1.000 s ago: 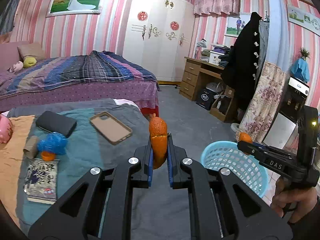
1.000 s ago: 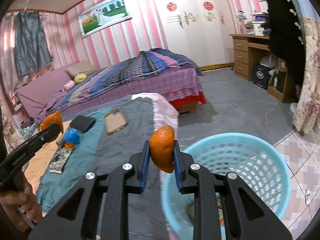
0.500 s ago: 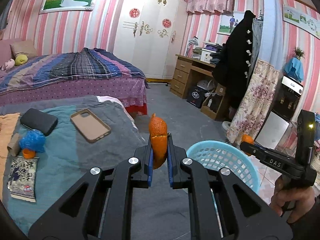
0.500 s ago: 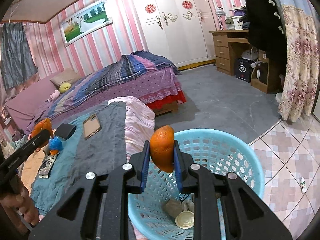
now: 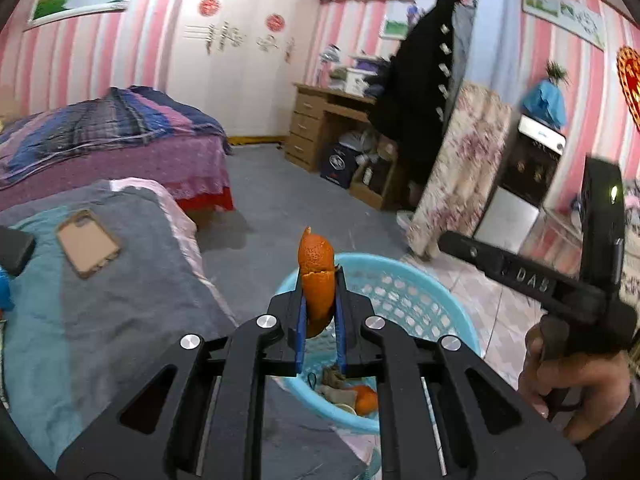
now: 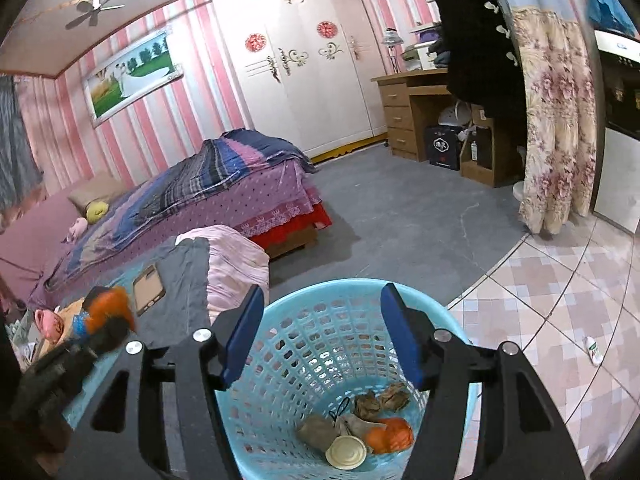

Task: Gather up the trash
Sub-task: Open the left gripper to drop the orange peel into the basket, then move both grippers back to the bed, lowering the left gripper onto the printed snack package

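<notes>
Right gripper (image 6: 320, 330) jaws just sprang wide above the blue basket (image 6: 440, 312), nothing between them; left gripper (image 5: 319, 280) pinches orange peel (image 5: 316, 276)

left gripper (image 5: 320, 320): black frame, blue pads, silver screws
right gripper (image 6: 322, 334): black frame, blue pads, silver screws, lettering "DAB" on its arm
sleeve (image 5: 616, 440): dark

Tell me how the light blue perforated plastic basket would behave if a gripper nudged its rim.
The light blue perforated plastic basket probably slides or tips easily: its walls are thin lattice and it holds only a few scraps, such as orange peel and a round lid. It widens towards the top, so it may topple. The rim likely flexes.
</notes>
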Demonstrator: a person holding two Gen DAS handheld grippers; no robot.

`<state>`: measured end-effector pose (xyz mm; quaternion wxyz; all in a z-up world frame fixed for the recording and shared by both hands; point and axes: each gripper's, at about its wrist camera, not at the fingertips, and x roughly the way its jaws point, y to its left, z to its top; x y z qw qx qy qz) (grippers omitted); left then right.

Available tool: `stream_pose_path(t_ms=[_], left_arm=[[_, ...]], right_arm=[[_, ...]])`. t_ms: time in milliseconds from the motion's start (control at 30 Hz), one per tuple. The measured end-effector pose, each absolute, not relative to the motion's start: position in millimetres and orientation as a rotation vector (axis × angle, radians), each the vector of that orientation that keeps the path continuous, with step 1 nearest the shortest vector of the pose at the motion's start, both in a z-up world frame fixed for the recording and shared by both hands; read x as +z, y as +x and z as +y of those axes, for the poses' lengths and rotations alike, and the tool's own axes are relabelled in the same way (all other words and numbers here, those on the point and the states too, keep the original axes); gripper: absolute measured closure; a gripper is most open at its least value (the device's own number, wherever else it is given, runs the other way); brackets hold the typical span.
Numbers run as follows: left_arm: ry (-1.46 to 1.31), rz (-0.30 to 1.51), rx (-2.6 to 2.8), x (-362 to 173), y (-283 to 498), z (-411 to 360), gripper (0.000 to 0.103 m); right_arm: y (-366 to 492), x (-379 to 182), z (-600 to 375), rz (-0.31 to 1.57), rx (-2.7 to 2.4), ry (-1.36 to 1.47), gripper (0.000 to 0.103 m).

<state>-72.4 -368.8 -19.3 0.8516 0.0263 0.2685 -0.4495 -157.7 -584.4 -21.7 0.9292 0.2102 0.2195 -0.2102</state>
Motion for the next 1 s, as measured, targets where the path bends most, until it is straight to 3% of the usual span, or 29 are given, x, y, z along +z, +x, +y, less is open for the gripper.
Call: stream_pose_path(t_ms=[67, 133, 167, 200, 467, 733, 1000], left_arm=[[0.067, 0.567, -0.975, -23, -75, -377, 0.089], [0.082, 0.562, -1.013, -26, -78, -383, 0.071], [0.080, 0.550, -1.018, -26, -80, -383, 0.047], [0.071, 0.535, -1.013, -24, -81, -381, 0.038], [0.013, 0.562, -0.899, -19, -59, -348, 0.038], [-0.001, 0.571, -0.619, -13, -24, -258, 0.037], [-0.039, 0.591, -0.380, -11, 12, -133, 0.016]], right_arm=[[-162, -20, -590, 0.447, -0.443, 0.428, 0.043], [-165, -21, -595, 0.445, -0.464, 0.437, 0.043], [-164, -21, -593, 0.446, -0.471, 0.434, 0.043], [-162, -22, -592, 0.451, -0.476, 0.422, 0.043], [-152, -19, -580, 0.467, -0.429, 0.398, 0.043], [-123, -14, -537, 0.487, -0.321, 0.375, 0.043], [-87, -6, -462, 0.501, -0.171, 0.330, 0.043]])
